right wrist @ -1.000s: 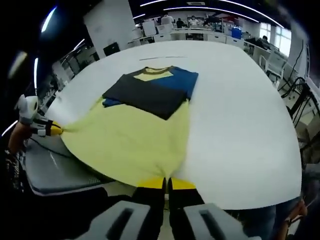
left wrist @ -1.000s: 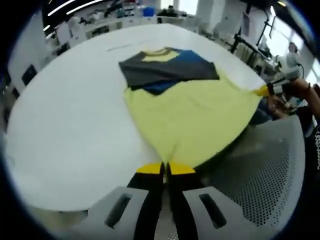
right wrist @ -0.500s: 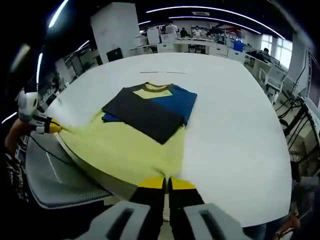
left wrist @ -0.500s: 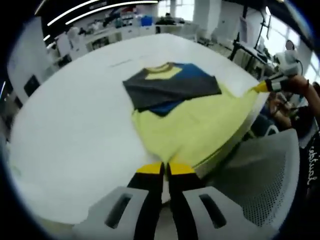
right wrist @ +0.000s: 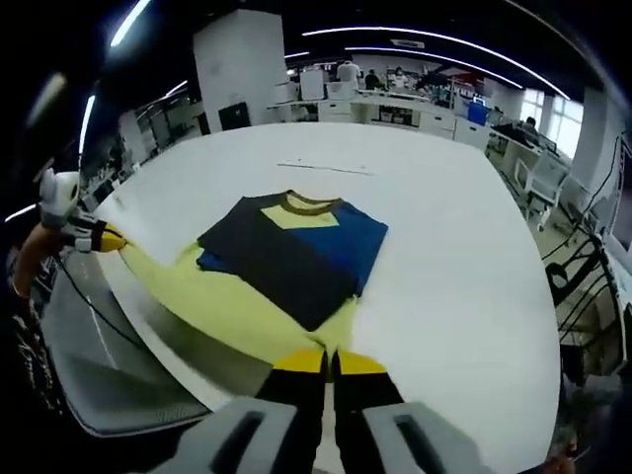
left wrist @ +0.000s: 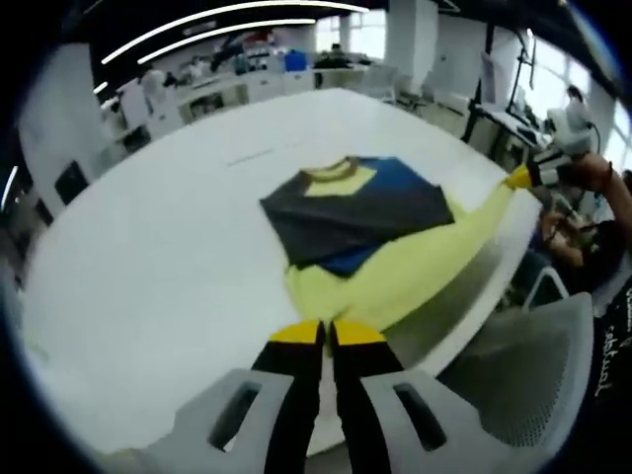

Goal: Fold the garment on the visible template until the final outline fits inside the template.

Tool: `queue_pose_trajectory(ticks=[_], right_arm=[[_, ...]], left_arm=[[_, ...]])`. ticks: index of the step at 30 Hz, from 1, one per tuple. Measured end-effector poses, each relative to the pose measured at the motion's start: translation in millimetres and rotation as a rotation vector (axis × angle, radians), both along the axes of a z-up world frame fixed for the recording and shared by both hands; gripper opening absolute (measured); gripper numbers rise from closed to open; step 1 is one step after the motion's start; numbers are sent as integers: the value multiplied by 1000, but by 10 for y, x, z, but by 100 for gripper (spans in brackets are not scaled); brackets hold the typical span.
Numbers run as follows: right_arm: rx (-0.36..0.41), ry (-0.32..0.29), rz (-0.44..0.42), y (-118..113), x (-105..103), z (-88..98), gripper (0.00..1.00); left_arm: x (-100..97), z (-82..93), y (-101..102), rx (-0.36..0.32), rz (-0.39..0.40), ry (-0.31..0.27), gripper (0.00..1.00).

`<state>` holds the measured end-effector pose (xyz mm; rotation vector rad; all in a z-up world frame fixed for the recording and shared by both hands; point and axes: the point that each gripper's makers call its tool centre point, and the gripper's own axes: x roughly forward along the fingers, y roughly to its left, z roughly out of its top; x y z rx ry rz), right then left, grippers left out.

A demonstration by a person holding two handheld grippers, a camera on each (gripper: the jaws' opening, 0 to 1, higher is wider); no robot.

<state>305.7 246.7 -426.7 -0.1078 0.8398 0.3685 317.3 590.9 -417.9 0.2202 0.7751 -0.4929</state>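
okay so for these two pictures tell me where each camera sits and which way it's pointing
Left gripper view: rides the left gripper, looking along its shut jaws at the yellow hem of the garment on the white table; the right gripper and a hand show at right.
Right gripper view: rides the right gripper, facing the garment from the hem's other corner; the left gripper shows at left.
Shared: garment, table, both grippers.
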Motion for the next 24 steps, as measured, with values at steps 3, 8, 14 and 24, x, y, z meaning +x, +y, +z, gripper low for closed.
queue_pose_trajectory(ticks=[3,8,14,24], right_arm=[[-3,-12,7,-3,83,53,0],[-12,-35,30,6,292,153,0],[-12,-83,48,38,584,322,0],[-8,-135,24,43,945,450,0]], left_arm=[[91,53,9,-7,10,-16,0],[284,140,10,-4,26,-53,0],[531,251,37,25,31,-91,0],[896,403,42,19,62,-156,0]])
